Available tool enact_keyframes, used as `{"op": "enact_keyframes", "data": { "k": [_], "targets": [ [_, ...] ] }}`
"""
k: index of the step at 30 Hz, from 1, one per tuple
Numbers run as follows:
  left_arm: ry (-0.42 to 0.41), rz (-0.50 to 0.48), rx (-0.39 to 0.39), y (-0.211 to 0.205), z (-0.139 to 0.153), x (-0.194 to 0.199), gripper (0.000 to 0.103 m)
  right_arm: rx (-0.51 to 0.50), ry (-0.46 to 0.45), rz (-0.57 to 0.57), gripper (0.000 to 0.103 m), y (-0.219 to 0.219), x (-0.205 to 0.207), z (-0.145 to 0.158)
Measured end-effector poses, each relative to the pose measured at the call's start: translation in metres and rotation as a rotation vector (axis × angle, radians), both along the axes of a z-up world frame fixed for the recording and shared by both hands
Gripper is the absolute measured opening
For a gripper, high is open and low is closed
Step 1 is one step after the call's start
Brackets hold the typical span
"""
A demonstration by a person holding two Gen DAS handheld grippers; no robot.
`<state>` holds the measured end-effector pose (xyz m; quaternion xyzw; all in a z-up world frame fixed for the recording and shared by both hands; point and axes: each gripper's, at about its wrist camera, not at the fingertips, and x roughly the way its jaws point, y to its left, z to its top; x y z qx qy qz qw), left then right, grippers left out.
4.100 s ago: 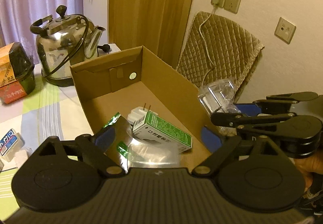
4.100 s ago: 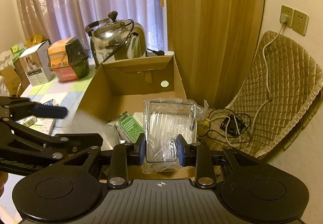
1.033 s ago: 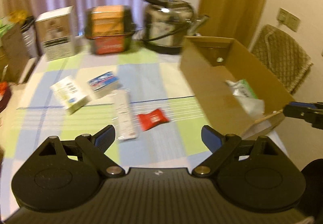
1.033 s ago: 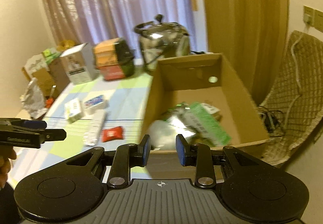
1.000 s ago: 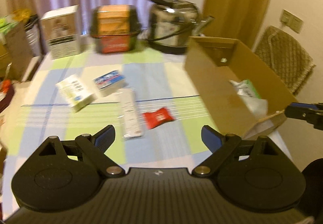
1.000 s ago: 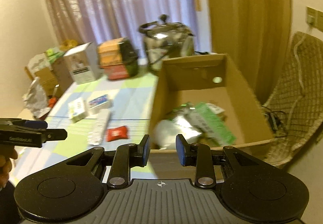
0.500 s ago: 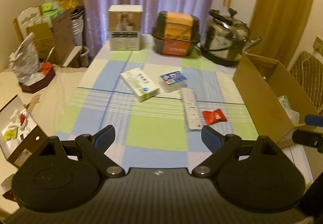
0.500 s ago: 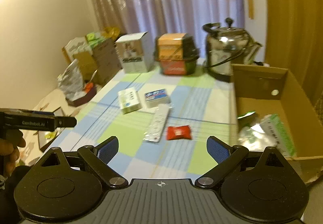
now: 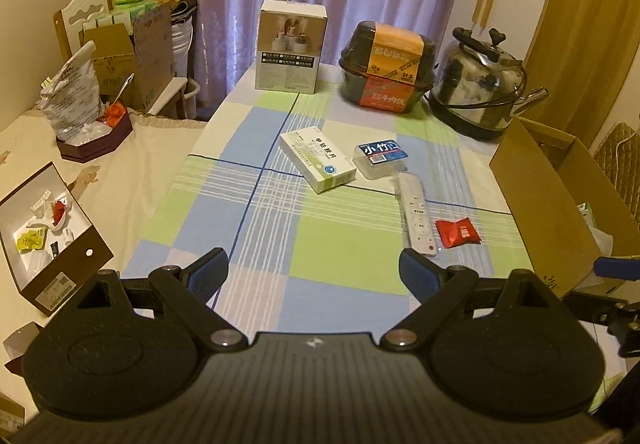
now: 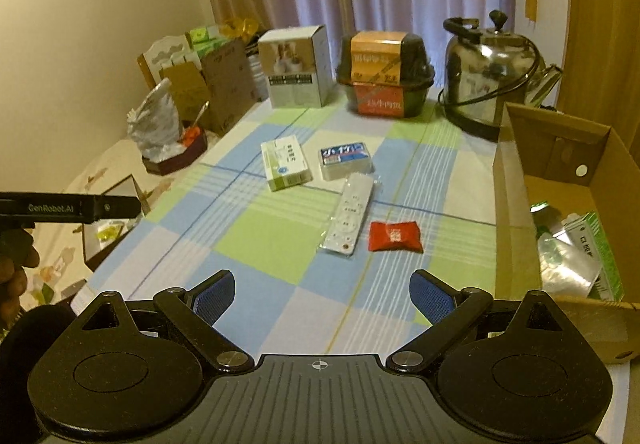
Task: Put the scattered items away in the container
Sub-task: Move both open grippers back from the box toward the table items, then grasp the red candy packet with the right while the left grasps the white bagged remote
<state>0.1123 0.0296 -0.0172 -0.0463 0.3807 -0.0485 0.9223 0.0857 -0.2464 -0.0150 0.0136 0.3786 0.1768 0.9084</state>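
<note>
Both claws spread wide, empty; red packet point(image 10: 395, 236) ahead of right gripper point(image 10: 322, 294), nearer than left gripper point(image 9: 314, 270); cardboard box point(image 10: 516, 204) rightward.

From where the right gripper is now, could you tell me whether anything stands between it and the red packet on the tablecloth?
Nothing visible does. The right gripper is open, and only bare tablecloth lies between it and the red packet. The white remote lies just left of the packet, beside the path rather than across it.

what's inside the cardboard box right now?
In the cardboard box: a green-and-white carton and a crinkly clear plastic pack. The near wall and these two hide the rest of the floor.
</note>
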Motion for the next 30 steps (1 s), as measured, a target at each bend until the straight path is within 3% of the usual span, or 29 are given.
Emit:
{"op": "enact_keyframes", "data": {
  "k": [8, 20, 21, 22, 23, 30],
  "targets": [
    [0.011, -0.019, -0.009, -0.007, -0.010, 0.024, 0.090, -0.075, 0.026, -0.044, 0.099, 0.005, 0.032, -0.031],
    [0.045, -0.072, -0.014, -0.035, -0.043, 0.076, 0.090, -0.122, 0.063, -0.113, 0.098, -0.011, 0.118, -0.088],
    [0.048, -0.076, -0.016, -0.038, -0.045, 0.080, 0.090, -0.126, 0.062, -0.117, 0.097, -0.012, 0.125, -0.093],
    [0.052, -0.081, -0.019, -0.041, -0.048, 0.084, 0.090, -0.129, 0.063, -0.118, 0.087, -0.013, 0.131, -0.098],
    [0.054, -0.087, -0.021, -0.044, -0.050, 0.088, 0.090, -0.128, 0.071, -0.116, 0.082, -0.015, 0.138, -0.103],
    [0.068, -0.111, -0.037, -0.062, -0.065, 0.109, 0.090, -0.149, 0.072, -0.111, 0.081, -0.018, 0.170, -0.130]
  ]
}}
